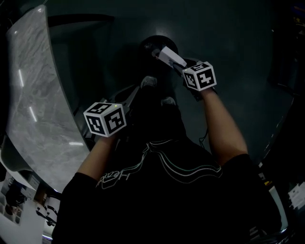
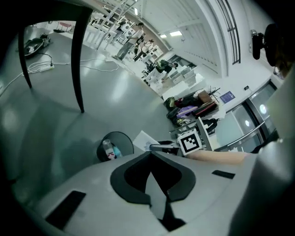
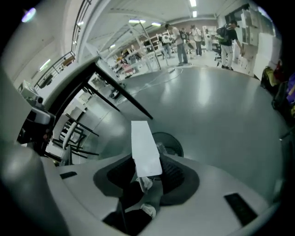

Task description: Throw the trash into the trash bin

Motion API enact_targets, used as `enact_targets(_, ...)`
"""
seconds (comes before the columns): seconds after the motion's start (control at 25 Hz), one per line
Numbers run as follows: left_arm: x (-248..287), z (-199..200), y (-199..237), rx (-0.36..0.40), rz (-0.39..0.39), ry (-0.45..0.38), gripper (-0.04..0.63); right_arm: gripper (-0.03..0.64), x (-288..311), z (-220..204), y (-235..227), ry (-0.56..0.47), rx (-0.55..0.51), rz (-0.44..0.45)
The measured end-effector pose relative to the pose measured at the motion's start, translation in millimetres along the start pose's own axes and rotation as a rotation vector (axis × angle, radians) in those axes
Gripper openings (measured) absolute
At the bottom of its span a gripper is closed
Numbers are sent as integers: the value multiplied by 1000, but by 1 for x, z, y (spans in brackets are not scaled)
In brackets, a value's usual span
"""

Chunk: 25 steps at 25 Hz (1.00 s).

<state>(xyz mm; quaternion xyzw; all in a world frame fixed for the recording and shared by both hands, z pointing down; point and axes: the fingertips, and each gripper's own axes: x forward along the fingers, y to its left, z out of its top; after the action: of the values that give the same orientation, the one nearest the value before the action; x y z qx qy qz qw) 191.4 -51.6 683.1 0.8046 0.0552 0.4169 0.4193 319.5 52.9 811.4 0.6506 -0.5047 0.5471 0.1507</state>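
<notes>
The right gripper point(image 3: 146, 179) pinches a white card point(image 3: 145, 147) by its near end. The card's long axis runs straight out from the jaws, toward the bin point(image 3: 169, 144) on the floor just beyond. The left gripper point(image 2: 152, 179), jaws pressed together and empty, is farther from the bin. Only its view shows a bottle point(image 2: 107, 148) inside.

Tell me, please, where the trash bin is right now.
The trash bin stands on the floor at the head view's top centre, below the white card in the right tool.

The head view is dim and murky; both gripper views are bright under ceiling lights point(image 3: 192, 2), with fisheye-bent, dark-vignetted edges.
</notes>
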Motion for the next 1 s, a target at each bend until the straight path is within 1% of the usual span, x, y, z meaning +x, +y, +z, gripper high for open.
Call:
enact_targets(0.08,4,4,12,-9,13,12,6,173,21,-14,-12,74,22,-10)
enact_targets(0.2,5,13,27,-10,18,19,6,173,45,-33,-20,155,131,-23)
enact_targets(0.28,7,18,33,-6,14,25,6,174,55,-36,-23,171,193,-29)
enact_targets(0.4,12,22,36,-1,-3,35,6,176,64,-31,-20,140,244,-20)
enact_targets(0.44,14,23,36,2,-6,38,6,189,65,-29,-17,129,259,-2)
enact_targets(0.48,16,24,37,2,-7,40,6,252,67,-27,-14,118,271,14)
enact_targets(0.52,18,26,38,0,-7,40,6,287,68,-25,-12,108,278,23)
enact_targets(0.6,18,30,42,-10,-7,30,6,296,70,-25,-10,103,285,26)
enact_targets(0.72,16,40,45,-28,-8,-3,6,296,65,-34,-7,142,279,35)
enact_targets(0.88,4,54,51,-45,0,-54,6,294,54,-35,-4,153,198,20)
enact_targets(1.0,-6,55,49,-33,8,-76,6,291,43,-31,0,112,151,23)
